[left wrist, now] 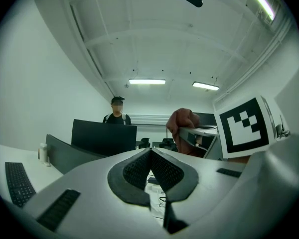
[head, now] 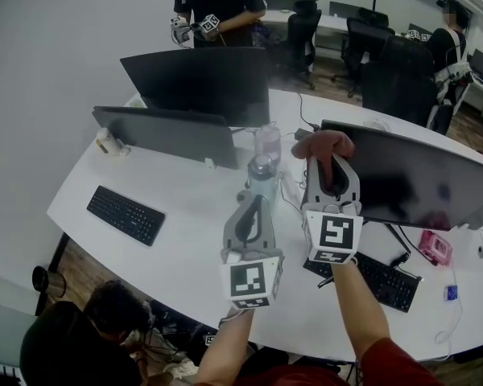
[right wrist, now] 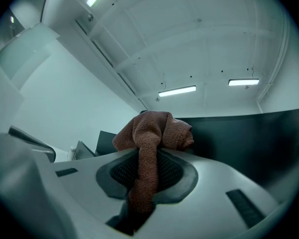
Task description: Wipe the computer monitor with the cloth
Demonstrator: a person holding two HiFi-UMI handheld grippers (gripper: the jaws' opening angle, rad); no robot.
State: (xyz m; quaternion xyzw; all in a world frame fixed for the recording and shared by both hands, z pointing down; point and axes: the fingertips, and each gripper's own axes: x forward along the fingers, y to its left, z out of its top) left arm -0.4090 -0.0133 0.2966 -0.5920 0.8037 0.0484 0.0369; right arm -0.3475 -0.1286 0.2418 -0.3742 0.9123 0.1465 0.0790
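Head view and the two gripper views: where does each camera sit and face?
Head view: on the person's head, steeply down at the desk; both forearms, left gripper and right gripper show.
Left gripper view: on the left gripper, tilted up along its shut, empty jaws toward the ceiling.
Right gripper view: on the right gripper, along jaws shut on the cloth, monitor at right.
Shared: all three show the cloth.

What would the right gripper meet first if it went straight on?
Probably the monitor: the cloth held in the right gripper leads, near its upper corner, though depth is unclear.
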